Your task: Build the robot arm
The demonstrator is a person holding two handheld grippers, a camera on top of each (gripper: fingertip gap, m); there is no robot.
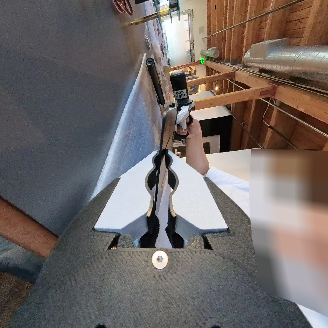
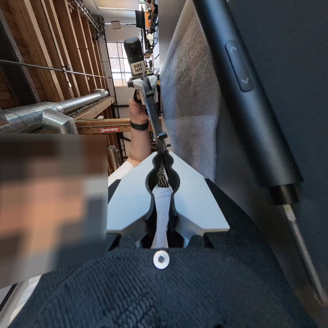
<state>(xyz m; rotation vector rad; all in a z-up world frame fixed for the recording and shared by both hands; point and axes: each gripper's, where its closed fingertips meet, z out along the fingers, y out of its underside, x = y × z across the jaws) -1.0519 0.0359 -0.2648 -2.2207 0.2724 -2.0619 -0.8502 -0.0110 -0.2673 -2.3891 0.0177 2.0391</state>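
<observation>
A thin dark flat panel (image 1: 166,127), seen edge-on, runs between my two grippers. My left gripper (image 1: 164,150) is shut on one end of it. My right gripper (image 2: 164,152) is shut on the other end, where the panel (image 2: 152,113) shows as a dark strip. Each gripper also shows far off in the other's view, held by a hand: the right one (image 1: 179,110) and the left one (image 2: 143,85). A grey foam sheet (image 1: 134,124) lies right beside the panel. A black tube with arrow buttons (image 2: 248,88) lies against it.
A large grey surface (image 1: 62,88) fills one side, behind the foam sheet (image 2: 186,88) and the black tube (image 1: 155,83). Wooden joists (image 1: 266,26) and a silver air duct (image 1: 292,62) fill the other side. A person's bare forearm (image 1: 195,150) and white sleeve (image 1: 229,182) are close by. The tips of one gripper are about 20 cm away from the tips of the other.
</observation>
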